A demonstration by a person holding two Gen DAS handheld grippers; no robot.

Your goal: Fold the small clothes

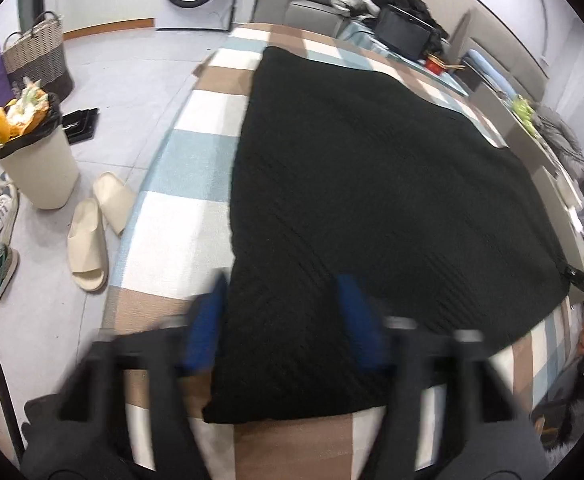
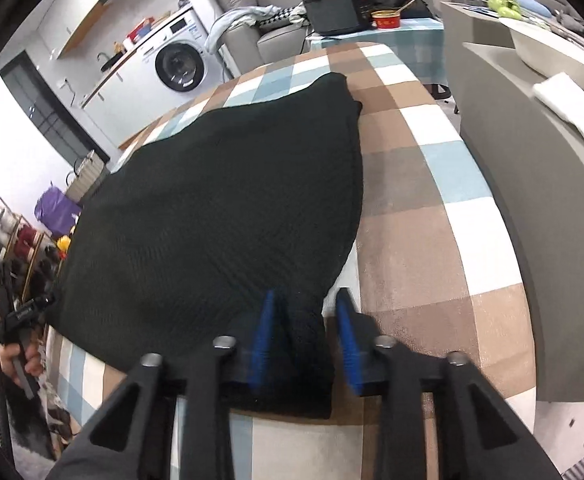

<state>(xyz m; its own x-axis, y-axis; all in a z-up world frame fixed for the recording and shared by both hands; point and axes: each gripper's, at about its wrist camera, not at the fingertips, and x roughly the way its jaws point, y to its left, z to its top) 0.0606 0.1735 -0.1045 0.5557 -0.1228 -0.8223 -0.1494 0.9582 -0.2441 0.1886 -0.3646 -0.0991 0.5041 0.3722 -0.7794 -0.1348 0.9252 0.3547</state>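
Left wrist view: your left gripper (image 1: 282,320) stands part open, astride the near left corner of the black cloth (image 1: 372,200); blur hides whether the pads press it.
Cloth: flat on the checked cover (image 1: 180,236), stretching away from you, long axis running forward.
Right wrist view: your right gripper (image 2: 304,334) stands part open, the near right corner bunched between the blue fingers (image 2: 262,336), a gap showing at the right one.
Nearer hand: each owns its own corner.
Only here: slippers (image 1: 96,228) and bin show left; washing machine (image 2: 180,66) shows clearer right.
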